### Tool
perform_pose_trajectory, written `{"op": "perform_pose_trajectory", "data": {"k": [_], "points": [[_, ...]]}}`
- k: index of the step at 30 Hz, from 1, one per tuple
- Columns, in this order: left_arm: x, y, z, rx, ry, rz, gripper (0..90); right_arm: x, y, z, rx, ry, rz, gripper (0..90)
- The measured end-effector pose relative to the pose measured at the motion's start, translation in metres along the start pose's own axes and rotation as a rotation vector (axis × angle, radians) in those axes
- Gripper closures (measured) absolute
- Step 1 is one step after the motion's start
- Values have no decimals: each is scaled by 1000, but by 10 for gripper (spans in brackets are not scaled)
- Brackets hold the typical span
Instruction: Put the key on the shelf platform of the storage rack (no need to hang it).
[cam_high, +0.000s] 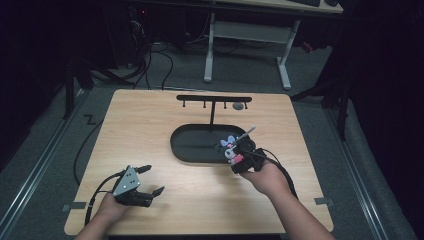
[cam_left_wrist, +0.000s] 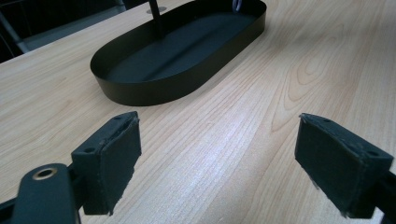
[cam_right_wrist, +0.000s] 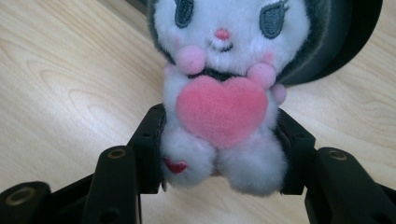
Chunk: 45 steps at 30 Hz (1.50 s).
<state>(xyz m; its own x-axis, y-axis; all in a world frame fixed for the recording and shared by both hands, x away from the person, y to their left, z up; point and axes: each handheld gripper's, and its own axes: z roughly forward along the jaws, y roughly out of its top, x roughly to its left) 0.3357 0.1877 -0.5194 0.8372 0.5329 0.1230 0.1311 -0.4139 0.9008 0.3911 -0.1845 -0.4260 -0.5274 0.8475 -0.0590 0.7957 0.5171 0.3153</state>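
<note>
Resting near the table's (cam_high: 150, 125) front left corner, the left gripper (cam_high: 152, 181) has its jaws spread wide with only bare wood between them. Farther in, toward the right edge, the right gripper (cam_high: 239, 156) squeezes a plush toy (cam_right_wrist: 219, 102) by its lower body, both pads pressed into the white fur, above the right end of the black oval tray (cam_high: 187, 150). Beyond, a black hook stand (cam_high: 213, 99) rises near the back edge.
</note>
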Motion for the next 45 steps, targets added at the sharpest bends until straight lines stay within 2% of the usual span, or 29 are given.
{"op": "perform_pose_trajectory", "data": {"k": [10, 16, 21, 22, 26, 30, 33, 40, 44, 45], "points": [[0, 0, 0, -2, -1, -4, 154, -4, 24, 13, -1, -14, -7, 474], [0, 0, 0, -2, -3, 0, 154, -10, 37, 21, -11, -21, 8, 474], [0, 0, 0, -2, -3, 2, 154, -14, 47, 31, -9, -16, 41, 474], [0, 0, 0, -2, -2, 1, 154, -16, 48, 34, -10, -8, 30, 474], [0, 0, 0, -2, -3, 0, 154, -18, 54, 41, -4, -8, 37, 474], [0, 0, -1, -7, 0, -3, 154, -18, 62, 45, 8, -13, 32, 474], [1, -1, -1, -11, -2, -4, 154, -17, 69, 47, -3, -17, 27, 474], [1, 0, -1, -10, -3, -5, 154, -17, 78, 57, -2, -4, 45, 474], [1, -1, -2, -12, -3, -7, 154, -16, 83, 57, -8, -2, 67, 474], [1, -1, -1, -12, -3, -10, 154, -16, 84, 57, -13, -2, 53, 474]]}}
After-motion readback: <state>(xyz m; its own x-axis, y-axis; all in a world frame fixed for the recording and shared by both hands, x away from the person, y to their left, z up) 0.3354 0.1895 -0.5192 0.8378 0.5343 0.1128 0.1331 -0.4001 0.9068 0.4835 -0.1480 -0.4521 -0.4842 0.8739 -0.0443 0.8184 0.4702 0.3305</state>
